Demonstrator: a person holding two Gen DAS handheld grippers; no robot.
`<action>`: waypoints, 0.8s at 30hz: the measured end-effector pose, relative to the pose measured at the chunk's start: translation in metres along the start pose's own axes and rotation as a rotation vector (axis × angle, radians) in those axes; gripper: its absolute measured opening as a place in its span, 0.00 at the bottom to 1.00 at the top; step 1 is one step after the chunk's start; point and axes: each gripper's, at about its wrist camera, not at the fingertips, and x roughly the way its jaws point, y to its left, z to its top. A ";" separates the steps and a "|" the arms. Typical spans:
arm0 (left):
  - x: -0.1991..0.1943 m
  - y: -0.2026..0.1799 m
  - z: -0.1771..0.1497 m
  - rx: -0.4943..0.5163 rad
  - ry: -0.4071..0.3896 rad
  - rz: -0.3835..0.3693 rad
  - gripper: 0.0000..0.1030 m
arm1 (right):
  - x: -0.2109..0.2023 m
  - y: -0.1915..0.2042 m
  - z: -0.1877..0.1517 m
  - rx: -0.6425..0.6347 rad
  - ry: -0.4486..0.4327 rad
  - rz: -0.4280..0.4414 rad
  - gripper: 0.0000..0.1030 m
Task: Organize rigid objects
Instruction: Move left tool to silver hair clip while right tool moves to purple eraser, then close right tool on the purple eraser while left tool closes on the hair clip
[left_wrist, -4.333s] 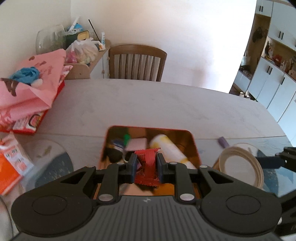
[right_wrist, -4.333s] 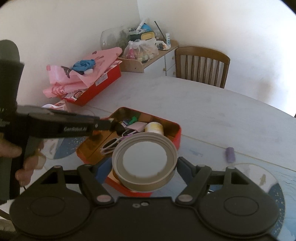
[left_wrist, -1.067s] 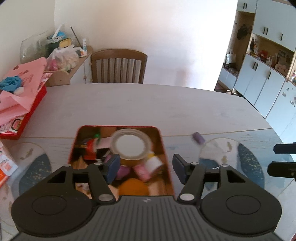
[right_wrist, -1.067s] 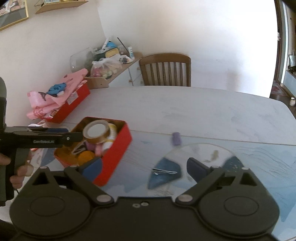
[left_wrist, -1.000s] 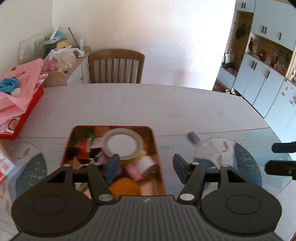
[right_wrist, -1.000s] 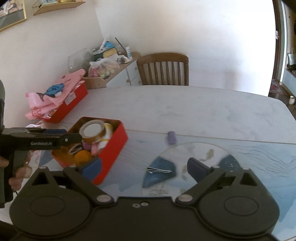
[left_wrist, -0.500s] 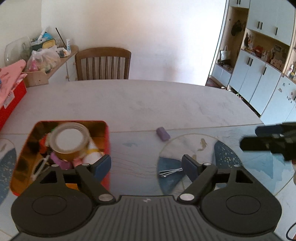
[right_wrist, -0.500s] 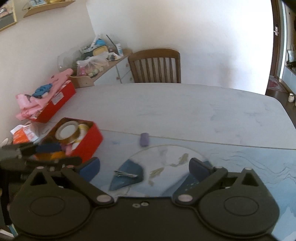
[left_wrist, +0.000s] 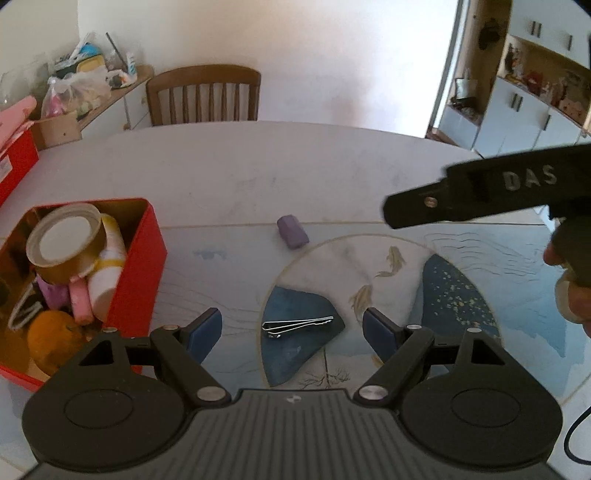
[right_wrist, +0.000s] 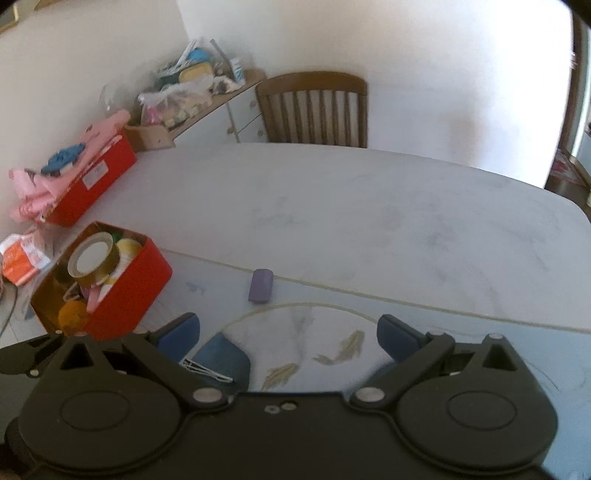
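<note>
Left wrist view shows the left hand-held gripper with its jaws spread wide and nothing between them, hovering over a metal hair clip that lies on the dark blue patch of a round fish-patterned mat on the surface. A small purple block sits beyond the clip, near the mat's far edge. To the left stands a red tin, open on top and filled with a roll of tape, a white and yellow bottle, a pink item and an orange round thing. The right hand-held gripper reaches in from the right side of this view, seen side-on.

From the right wrist view, the right hand-held gripper is also wide open and empty, held above the mat. The clip lies low left near its left finger, the purple block ahead, and the red tin to the left. A wooden chair stands at the far side.
</note>
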 end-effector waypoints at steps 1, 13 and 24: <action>0.004 -0.001 -0.001 -0.007 0.002 0.008 0.81 | 0.005 0.001 0.002 -0.011 0.007 0.003 0.99; 0.039 -0.007 -0.009 -0.056 0.024 0.088 0.81 | 0.076 0.013 0.027 -0.118 0.094 0.022 0.94; 0.059 -0.020 -0.011 -0.044 0.042 0.128 0.81 | 0.110 0.021 0.029 -0.155 0.151 0.047 0.79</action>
